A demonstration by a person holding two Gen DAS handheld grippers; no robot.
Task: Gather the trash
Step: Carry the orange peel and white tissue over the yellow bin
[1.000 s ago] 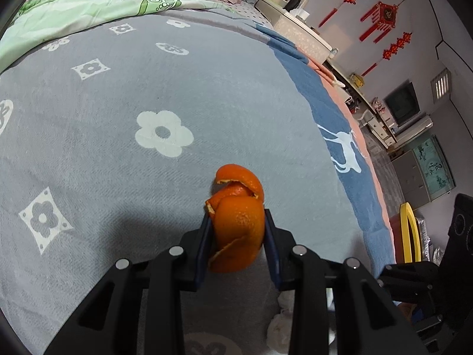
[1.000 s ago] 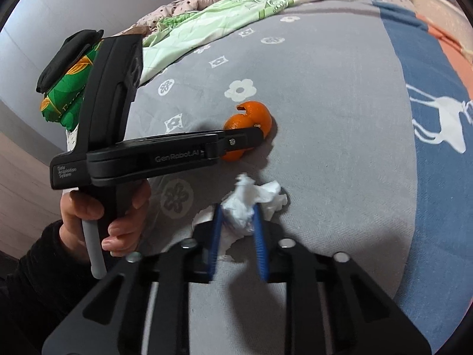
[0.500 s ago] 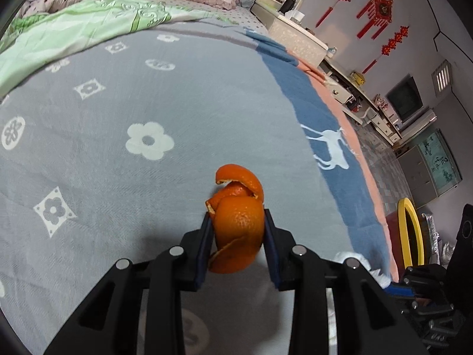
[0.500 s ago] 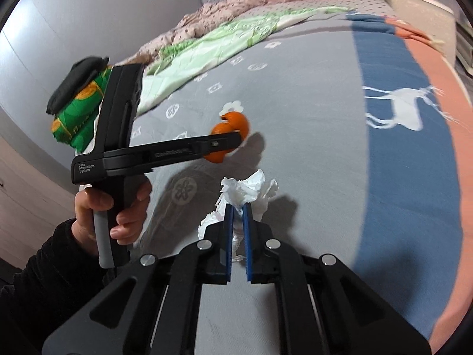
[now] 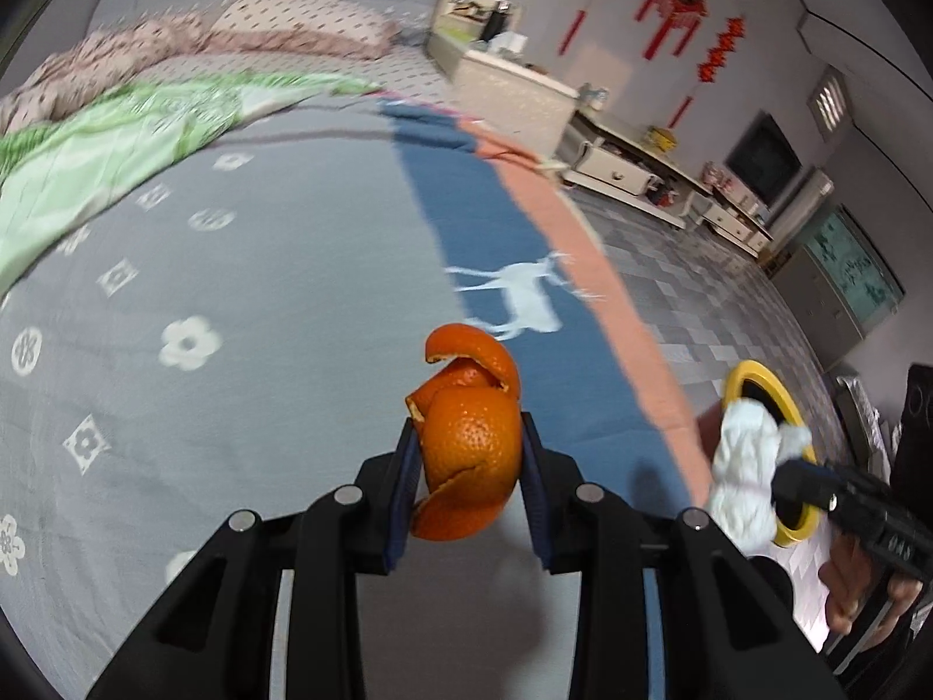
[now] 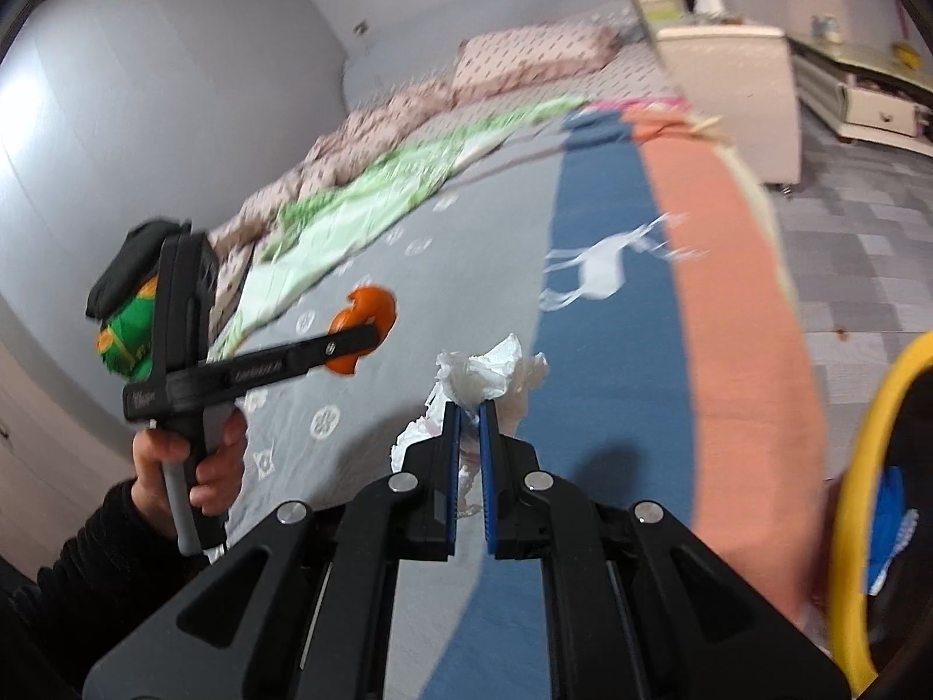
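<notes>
1. Left claw (image 5: 469, 455) is clamped on the orange peel (image 5: 466, 443); the peel sits betw. both pads, curled top sticking out fwd past the tips, clear of the bed (image 5: 233, 268) below.
2. Right claw (image 6: 469, 429) is closed tight on the crumpled tissue (image 6: 490, 370); the wad bunches out ahead of the tips and some hangs down to the left of the fingers.
3. Both bits of trash are off the blanket and in the air, so pickup looks done. My read: this is the carry-to-bin step.
4. Bin (image 6: 863, 466) w/ yellow rim shows at the far right of the right claw, low, on the floor beside the bed edge. Something blue lies inside it; can't tell what.
5. In the left wrist view the bin (image 5: 758, 376) is right of and ahead of the left claw, and the tissue (image 5: 746, 466) overlaps the rim there, so the right claw seems close to the opening. Whether it's truly over the hole, can't tell.
6. Next for the right claw, prob.: swing right till the tissue is over the opening, then let go. Tissue is light and may cling to a pad, so open wide.
7. Next for the left claw, prob.: more travel needed, since the peel is over the bed, well apart from the bin. Go right and fwd past the bed edge and drop once the right claw is out of the way.
8. Risk: both claws crowding at the rim.
</notes>
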